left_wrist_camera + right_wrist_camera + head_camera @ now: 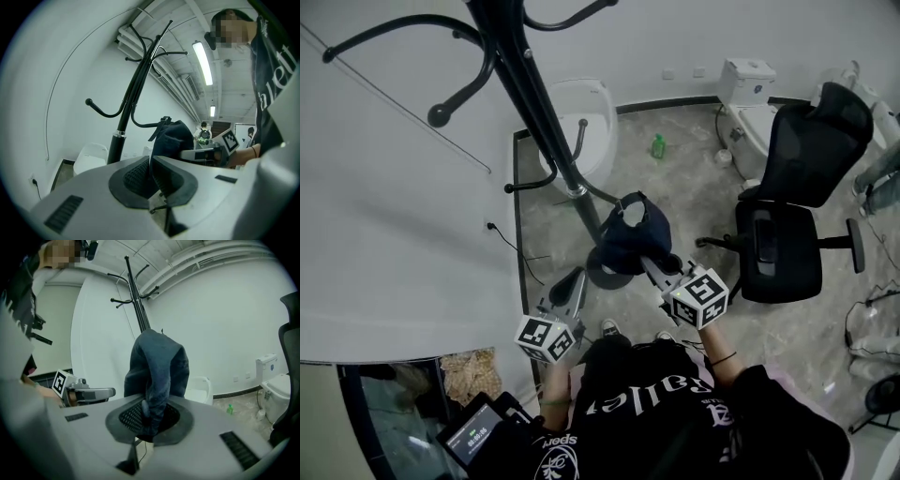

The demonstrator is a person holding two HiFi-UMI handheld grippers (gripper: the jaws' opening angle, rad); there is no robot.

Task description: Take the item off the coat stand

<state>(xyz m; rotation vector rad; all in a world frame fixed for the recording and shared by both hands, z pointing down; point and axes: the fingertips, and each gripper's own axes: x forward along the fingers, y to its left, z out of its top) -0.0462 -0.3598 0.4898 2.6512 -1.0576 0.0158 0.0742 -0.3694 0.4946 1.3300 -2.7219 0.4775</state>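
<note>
The dark blue cap [157, 366] is hanging in the right gripper [151, 414], whose jaws are pinching a fold of its fabric between the ribbed pads. The bulk of the cap is sitting just ahead of the jaw tips. The black coat stand [539, 103] is rising just beyond the cap, ahead of this gripper and slightly to its left. Whether the cap is touching any hook cannot be told. The left gripper [151, 161] is being held off to the left of the right one, near it but apart. Its jaws are pressed together with nothing between them, and they are pointing toward the cap without touching it. A black office chair [787, 234] is standing to the right of the right gripper. A white toilet [750, 103] is sitting beyond that chair against the wall. A small green bottle [658, 145] is standing on the floor well ahead of both grippers. A white chair [586, 122] is standing behind the stand's pole.
</note>
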